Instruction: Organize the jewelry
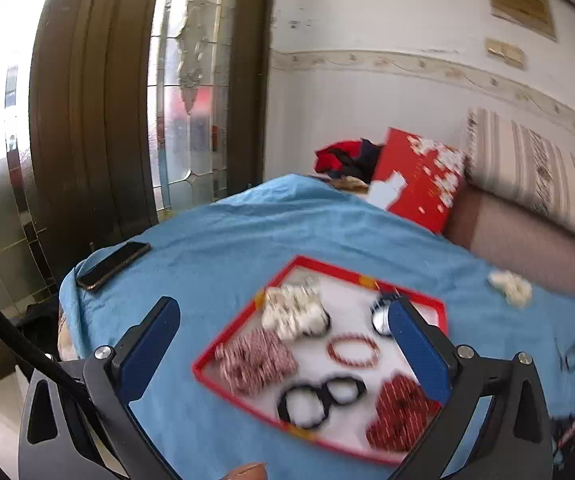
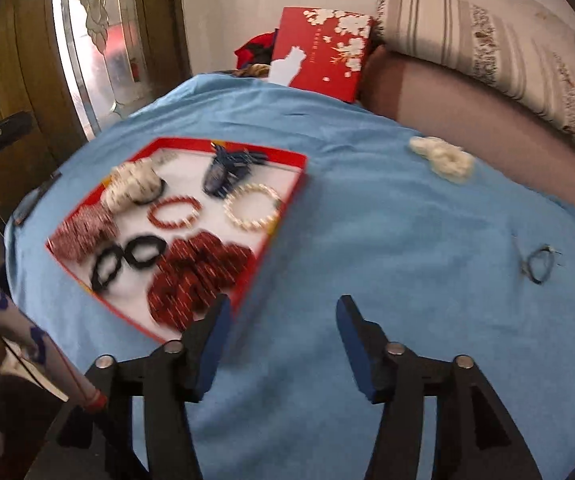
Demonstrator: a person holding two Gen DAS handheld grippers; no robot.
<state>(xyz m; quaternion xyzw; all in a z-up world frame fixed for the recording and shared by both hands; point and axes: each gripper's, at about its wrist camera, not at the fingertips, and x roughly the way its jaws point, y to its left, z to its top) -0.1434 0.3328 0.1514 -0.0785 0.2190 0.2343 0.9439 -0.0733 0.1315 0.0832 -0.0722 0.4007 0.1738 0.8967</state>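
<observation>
While tilted downward, right gripper (image 2: 283, 308) spread, empty, beside red tray (image 2: 299, 168).

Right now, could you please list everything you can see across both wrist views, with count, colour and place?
tray: one, red rim, white floor, on the blue cloth
scrunchies in tray: dark red near corner, pink-red left, cream far left
black hair ties: two, touching, in tray
red bead bracelet: one, tray middle
pearl bracelet: one, cream, tray's right side
blue piece: one, tray's far side, blurred
cream scrunchie: one, on cloth outside tray
thin dark loop: one, on cloth at right
phone: one, black, cloth's left edge
blue cloth: one, covering the table
red box: one, white flowers, behind table
left gripper: open, over tray
right gripper: open, empty, over cloth
</observation>
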